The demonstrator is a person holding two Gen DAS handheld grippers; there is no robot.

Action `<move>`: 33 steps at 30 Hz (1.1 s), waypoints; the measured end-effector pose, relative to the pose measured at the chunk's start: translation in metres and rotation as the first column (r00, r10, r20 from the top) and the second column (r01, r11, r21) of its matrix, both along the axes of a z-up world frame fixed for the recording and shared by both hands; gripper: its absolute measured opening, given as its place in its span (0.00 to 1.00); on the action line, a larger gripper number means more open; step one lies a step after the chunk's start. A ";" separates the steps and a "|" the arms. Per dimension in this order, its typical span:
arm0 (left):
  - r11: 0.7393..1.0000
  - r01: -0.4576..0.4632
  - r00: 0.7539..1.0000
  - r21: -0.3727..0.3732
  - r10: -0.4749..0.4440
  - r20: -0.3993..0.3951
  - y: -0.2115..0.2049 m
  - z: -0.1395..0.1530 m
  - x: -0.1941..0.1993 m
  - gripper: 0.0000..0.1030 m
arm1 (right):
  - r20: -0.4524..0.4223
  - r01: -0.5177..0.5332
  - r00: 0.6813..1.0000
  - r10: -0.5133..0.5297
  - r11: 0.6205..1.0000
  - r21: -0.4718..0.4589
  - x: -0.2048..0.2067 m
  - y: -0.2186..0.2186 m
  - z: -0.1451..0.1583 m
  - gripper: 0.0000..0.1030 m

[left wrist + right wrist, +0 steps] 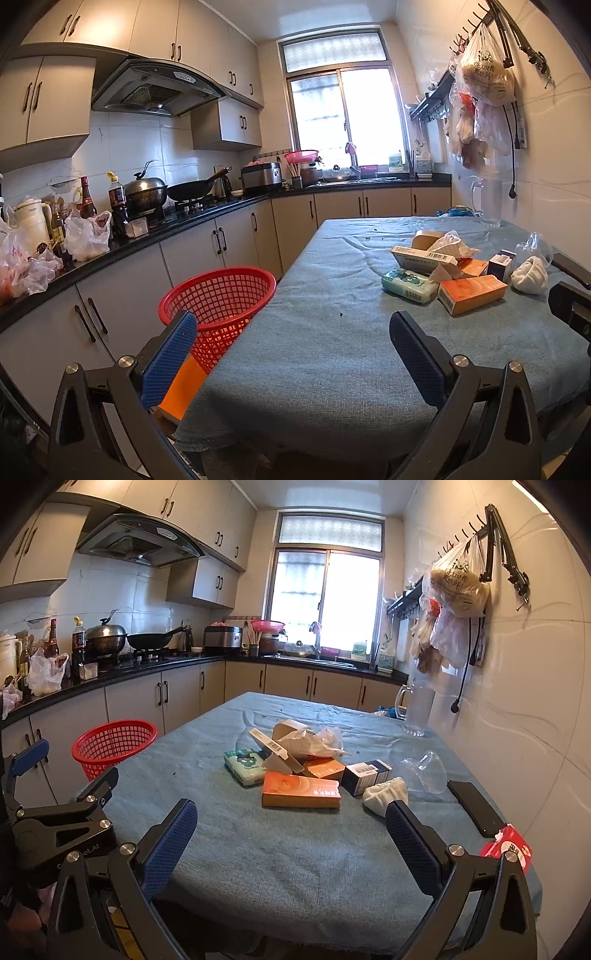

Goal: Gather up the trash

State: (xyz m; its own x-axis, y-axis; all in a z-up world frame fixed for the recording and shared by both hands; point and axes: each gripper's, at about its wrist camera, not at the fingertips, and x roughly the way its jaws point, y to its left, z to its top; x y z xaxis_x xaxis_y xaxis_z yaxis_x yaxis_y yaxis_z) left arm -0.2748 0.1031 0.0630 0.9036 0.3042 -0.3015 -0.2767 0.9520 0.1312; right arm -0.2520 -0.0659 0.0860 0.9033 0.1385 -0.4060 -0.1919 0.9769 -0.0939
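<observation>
A pile of trash lies on the blue-clothed table (pixel 295 867): an orange box (pixel 300 789), a green tissue pack (pixel 245 763), a dark small box (pixel 365 775), a white barcode box (pixel 269 743), crumpled plastic wrap (pixel 314 741), a white cloth wad (pixel 386 795) and a clear plastic cup (pixel 428 771). The pile shows at the right in the left wrist view, with the orange box (pixel 471 293) nearest. A red mesh basket (pixel 218 301) stands beside the table's left edge, also in the right wrist view (pixel 112 744). My left gripper (pixel 293 358) is open and empty near the table's front left. My right gripper (pixel 291 845) is open and empty before the pile.
A black phone (pixel 476 806) and a red packet (pixel 511 849) lie at the table's right edge by the wall. A clear jug (pixel 417 710) stands at the far right. Kitchen counter (pixel 122 243) with bottles, bags and pots runs along the left.
</observation>
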 end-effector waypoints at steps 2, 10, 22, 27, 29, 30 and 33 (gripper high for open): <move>1.000 0.003 1.000 -0.002 -0.003 -0.002 0.001 0.000 0.000 1.00 | -0.009 0.000 1.000 0.000 1.000 0.006 0.002 -0.001 -0.001 1.00; 1.000 0.005 1.000 -0.003 -0.005 -0.009 0.000 -0.002 0.001 1.00 | -0.033 0.007 0.999 -0.007 1.000 0.019 0.006 -0.002 -0.004 1.00; 1.000 0.021 0.999 -0.004 -0.021 -0.030 -0.004 -0.009 0.005 1.00 | -0.068 0.018 0.998 -0.016 1.000 0.024 0.012 -0.005 -0.009 1.00; 0.999 0.033 0.999 -0.002 -0.033 -0.042 -0.008 -0.011 0.007 1.00 | -0.080 0.027 0.996 -0.025 0.999 0.028 0.015 -0.010 -0.012 1.00; 0.999 0.037 0.998 0.001 -0.037 -0.044 -0.010 -0.011 0.007 1.00 | -0.086 0.030 0.996 -0.027 0.999 0.030 0.015 -0.010 -0.013 1.00; 0.999 0.038 0.998 0.002 -0.038 -0.044 -0.010 -0.011 0.007 1.00 | -0.090 0.030 0.996 -0.027 0.999 0.031 0.016 -0.010 -0.014 1.00; 0.999 0.045 0.998 0.003 -0.045 -0.051 -0.010 -0.010 0.008 1.00 | -0.102 0.025 0.995 -0.020 0.999 0.040 0.018 -0.014 -0.014 1.00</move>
State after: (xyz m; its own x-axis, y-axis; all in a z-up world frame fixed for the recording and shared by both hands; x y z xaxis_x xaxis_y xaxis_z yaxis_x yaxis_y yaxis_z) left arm -0.2665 0.0928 0.0526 0.9000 0.2647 -0.3465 -0.2262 0.9628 0.1479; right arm -0.2336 -0.0794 0.0722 0.8610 0.1371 -0.4897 -0.1762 0.9838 -0.0344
